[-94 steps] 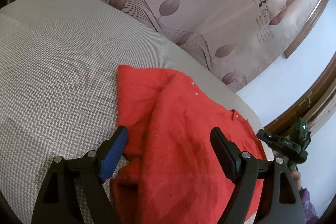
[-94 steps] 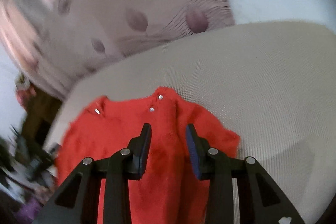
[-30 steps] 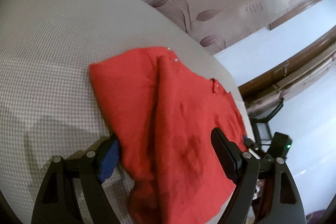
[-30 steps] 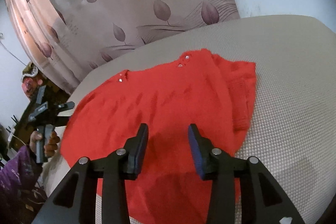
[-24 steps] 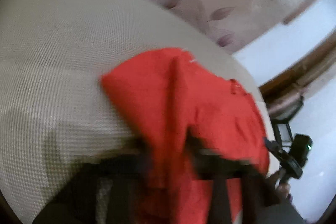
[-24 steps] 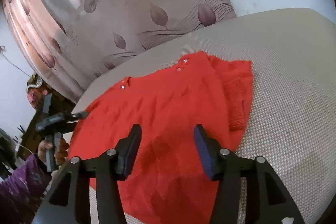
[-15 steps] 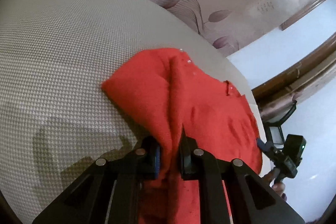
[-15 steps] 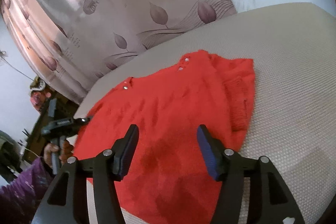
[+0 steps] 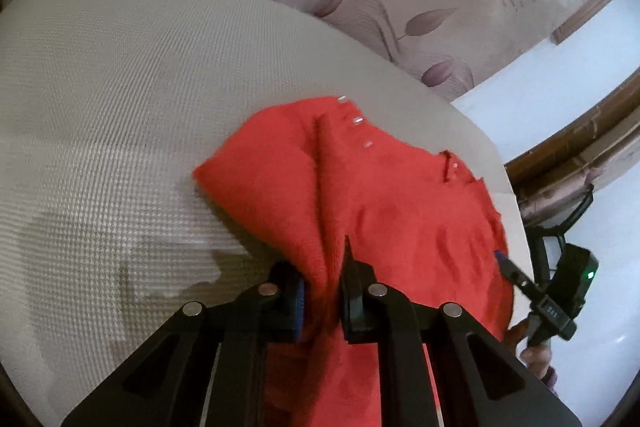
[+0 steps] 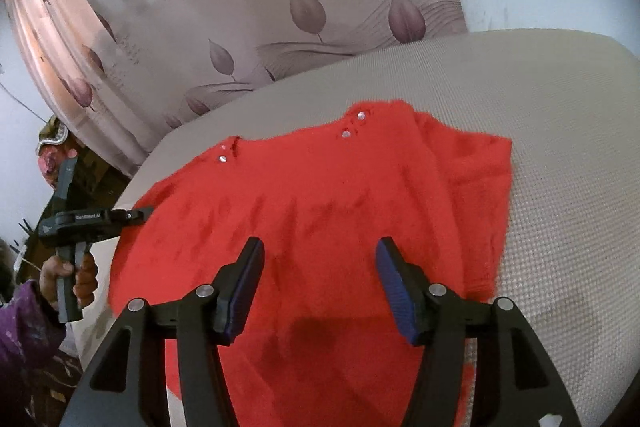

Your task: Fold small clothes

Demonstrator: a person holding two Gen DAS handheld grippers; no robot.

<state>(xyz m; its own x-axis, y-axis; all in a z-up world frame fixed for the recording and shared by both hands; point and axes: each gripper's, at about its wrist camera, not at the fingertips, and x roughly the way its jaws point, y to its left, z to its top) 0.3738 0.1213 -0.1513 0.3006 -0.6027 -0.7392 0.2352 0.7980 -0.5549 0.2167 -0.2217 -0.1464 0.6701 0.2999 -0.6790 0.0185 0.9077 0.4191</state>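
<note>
Here, left tool [image 9: 322,293] pinches red sweater [image 10: 320,195] on beige cushion [image 10: 560,131]; right tool [image 10: 320,287] gapes.

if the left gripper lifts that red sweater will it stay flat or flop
Likely flop: the red sweater already bunches into a ridge where the left gripper pinches it. Its fuzzy knit probably grips rather than slips. It looks light.

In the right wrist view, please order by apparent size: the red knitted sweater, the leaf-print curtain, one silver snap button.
1. Leaf-print curtain and red knitted sweater: alike in apparent area; the sweater lies nearer, so no ranking.
2. Silver snap button: clearly smallest.
</note>
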